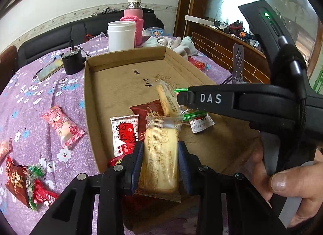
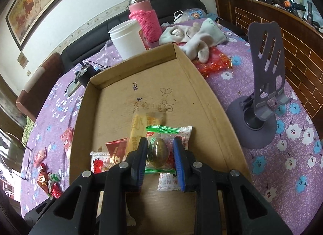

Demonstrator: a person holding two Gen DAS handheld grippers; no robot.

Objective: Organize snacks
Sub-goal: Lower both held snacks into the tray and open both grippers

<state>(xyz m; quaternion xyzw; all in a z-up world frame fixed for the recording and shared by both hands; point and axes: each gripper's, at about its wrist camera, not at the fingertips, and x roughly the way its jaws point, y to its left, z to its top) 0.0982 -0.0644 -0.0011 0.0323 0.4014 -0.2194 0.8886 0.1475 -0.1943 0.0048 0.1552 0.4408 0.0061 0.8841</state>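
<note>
A shallow cardboard tray (image 1: 121, 77) lies on the purple flowered tablecloth. My left gripper (image 1: 160, 148) is shut on a yellow cake in a clear wrapper (image 1: 159, 166), held just above the tray's near end. My right gripper (image 2: 160, 144) is shut on a dark egg-shaped snack in a green-ended clear wrapper (image 2: 158, 152), low over the tray floor (image 2: 201, 97). In the tray lie another yellow cake pack (image 2: 139, 126), a dark red pack (image 1: 148, 113) and a white-and-red pack (image 1: 124, 132). In the left wrist view the right gripper (image 1: 181, 98) reaches in from the right.
Loose on the cloth left of the tray are a pink pack (image 1: 62, 126) and several red candies (image 1: 24, 182). Behind the tray stand a white jar (image 1: 121, 36), a pink-sleeved flask (image 1: 134, 19) and crumpled socks (image 2: 193, 35). A grey phone stand (image 2: 260, 97) rises at the right.
</note>
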